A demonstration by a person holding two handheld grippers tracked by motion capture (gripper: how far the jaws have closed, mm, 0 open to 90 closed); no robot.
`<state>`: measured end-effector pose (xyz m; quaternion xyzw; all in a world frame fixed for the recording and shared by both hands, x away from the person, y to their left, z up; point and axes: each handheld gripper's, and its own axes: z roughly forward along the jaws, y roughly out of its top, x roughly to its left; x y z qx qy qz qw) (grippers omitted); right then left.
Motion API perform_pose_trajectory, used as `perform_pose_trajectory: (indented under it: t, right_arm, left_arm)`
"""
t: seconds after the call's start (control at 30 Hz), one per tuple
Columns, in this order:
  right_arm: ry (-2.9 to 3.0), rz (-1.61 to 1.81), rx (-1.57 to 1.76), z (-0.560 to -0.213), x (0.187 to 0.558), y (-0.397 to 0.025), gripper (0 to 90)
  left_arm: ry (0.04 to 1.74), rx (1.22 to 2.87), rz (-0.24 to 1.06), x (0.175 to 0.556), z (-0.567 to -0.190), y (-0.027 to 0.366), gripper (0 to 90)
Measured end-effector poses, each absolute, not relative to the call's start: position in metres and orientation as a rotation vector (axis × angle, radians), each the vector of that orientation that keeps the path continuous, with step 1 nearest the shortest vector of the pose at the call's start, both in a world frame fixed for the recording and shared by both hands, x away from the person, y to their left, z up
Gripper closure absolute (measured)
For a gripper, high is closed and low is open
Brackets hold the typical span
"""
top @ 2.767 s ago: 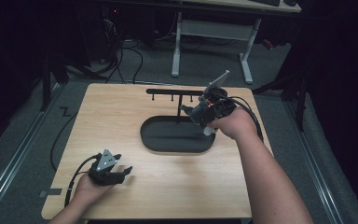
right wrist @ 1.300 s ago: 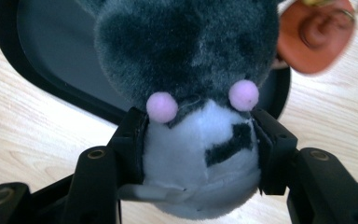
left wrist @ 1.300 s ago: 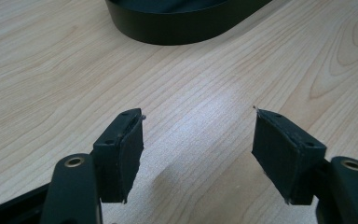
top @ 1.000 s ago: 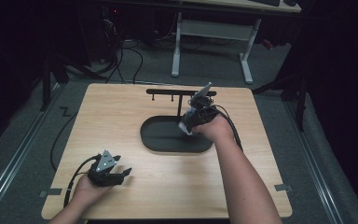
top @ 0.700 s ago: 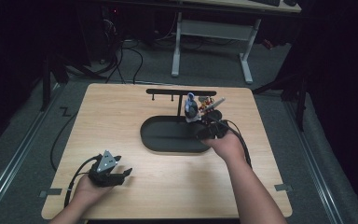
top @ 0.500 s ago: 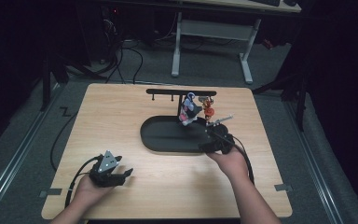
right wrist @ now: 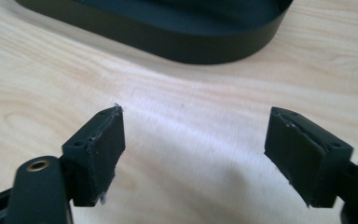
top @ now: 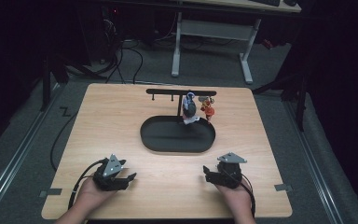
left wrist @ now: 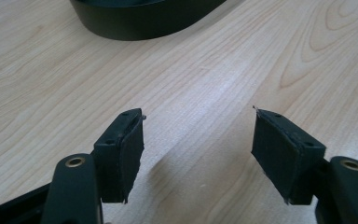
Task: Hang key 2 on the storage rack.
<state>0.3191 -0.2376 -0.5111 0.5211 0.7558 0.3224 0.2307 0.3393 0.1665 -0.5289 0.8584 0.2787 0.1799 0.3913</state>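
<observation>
Wooden table with black tray, rack and hanging toys; left gripper and right gripper near front edge, jaws wide apart, empty.

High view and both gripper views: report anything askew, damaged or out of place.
Little stands out. Two small charms hang from the black rack over the oval tray, bunched at its right end; the other pegs look bare. The black pads of both open grippers look frayed at their edges.
</observation>
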Motion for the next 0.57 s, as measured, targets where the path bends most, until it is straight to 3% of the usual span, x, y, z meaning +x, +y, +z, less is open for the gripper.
perform_pose_trajectory:
  t: [0.2, 0.57]
  right_arm:
    - [2.031, 1.013, 1.411, -0.522, 0.285, -0.251, 16.4]
    - [2.039, 1.004, 1.438, -0.528, 0.288, -0.255, 16.1]
  left_arm:
    - [0.687, 2.148, 0.469, 0.332, -0.526, 0.162, 33.3]
    - [0.658, 2.166, 0.478, 0.327, -0.527, 0.158, 31.4]
